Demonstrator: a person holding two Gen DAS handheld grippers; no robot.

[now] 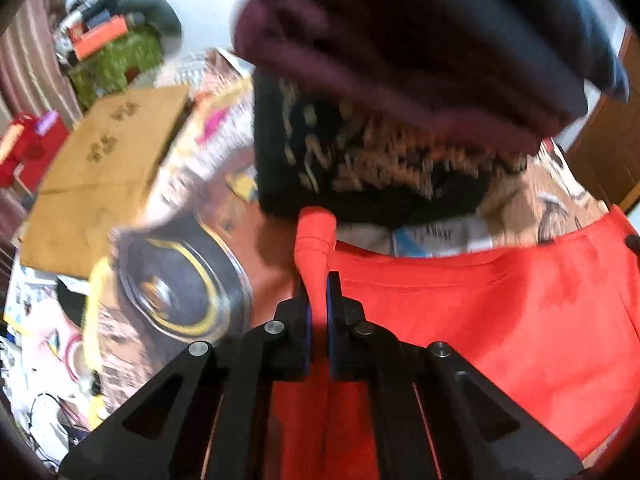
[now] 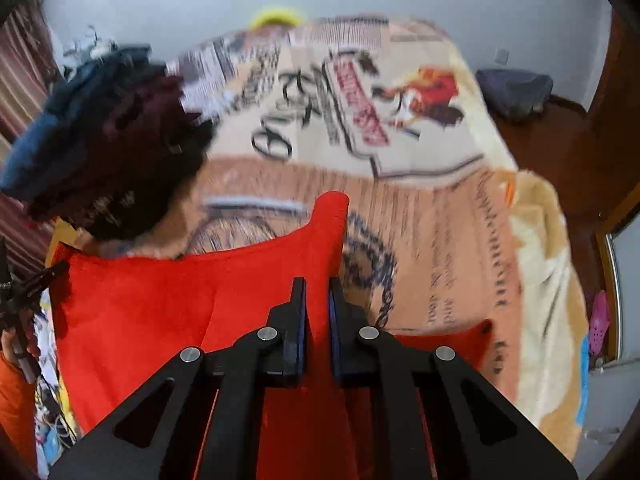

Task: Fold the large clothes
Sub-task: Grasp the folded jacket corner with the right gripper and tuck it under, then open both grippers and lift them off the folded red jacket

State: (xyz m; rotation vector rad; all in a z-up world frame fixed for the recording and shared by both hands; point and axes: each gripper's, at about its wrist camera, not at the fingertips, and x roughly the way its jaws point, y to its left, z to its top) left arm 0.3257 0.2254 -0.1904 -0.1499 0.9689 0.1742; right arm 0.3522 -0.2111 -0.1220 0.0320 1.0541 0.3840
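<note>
Left tongs point(image 1: 319, 296) and right tongs point(image 2: 318, 296) clamped on red garment point(image 1: 480, 312).

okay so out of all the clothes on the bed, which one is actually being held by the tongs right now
The red garment. Both the left tongs and right tongs are shut on pinched corners of it. The dark pile of clothes, maroon, navy and black, lies untouched behind it.

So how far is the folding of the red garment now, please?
Done: a stack of folded dark clothes already sits on the bed. In hand: the left gripper and the right gripper each have their jaws shut on an edge of the red garment, which hangs spread between them above the printed blanket. Left: no fold is visible in it yet, so the folding itself remains.
</note>
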